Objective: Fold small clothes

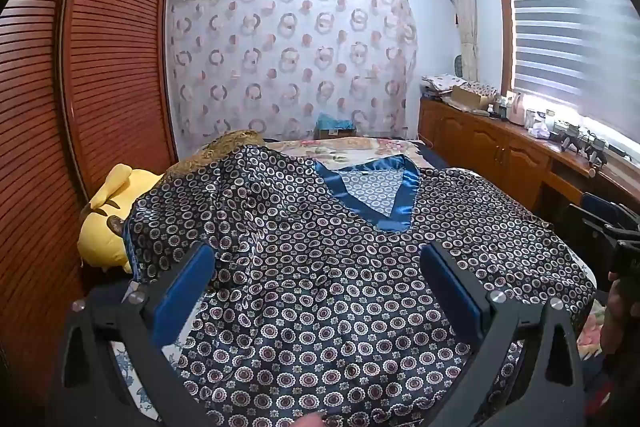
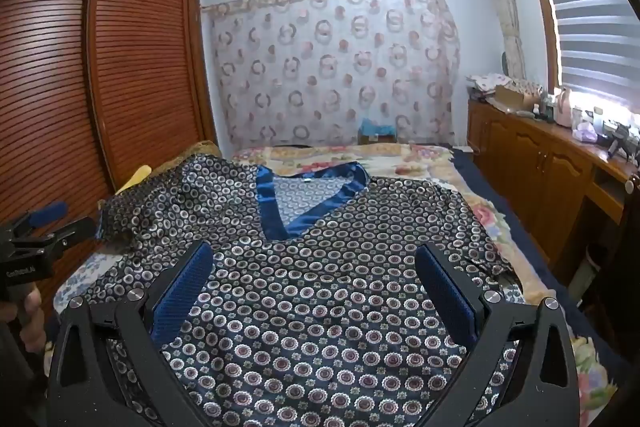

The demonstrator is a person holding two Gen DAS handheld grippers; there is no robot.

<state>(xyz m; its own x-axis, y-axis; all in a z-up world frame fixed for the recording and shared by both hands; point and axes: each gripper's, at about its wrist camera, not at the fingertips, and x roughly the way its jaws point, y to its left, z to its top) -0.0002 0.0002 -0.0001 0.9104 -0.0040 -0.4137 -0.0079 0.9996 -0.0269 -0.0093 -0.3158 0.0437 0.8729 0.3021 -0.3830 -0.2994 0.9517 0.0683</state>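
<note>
Both grippers — left gripper (image 1: 318, 259), right gripper (image 2: 314, 259) — spread, empty, above the patterned satin top (image 1: 320, 287), whose V-neck (image 1: 366, 187) lies toward frame top.

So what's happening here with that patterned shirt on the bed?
A person holds a two-finger gripper in each hand over a patterned shirt spread on the bed, blue collar at the far end. The left gripper and right gripper are both open, gripping nothing. Nothing is folded yet.
</note>
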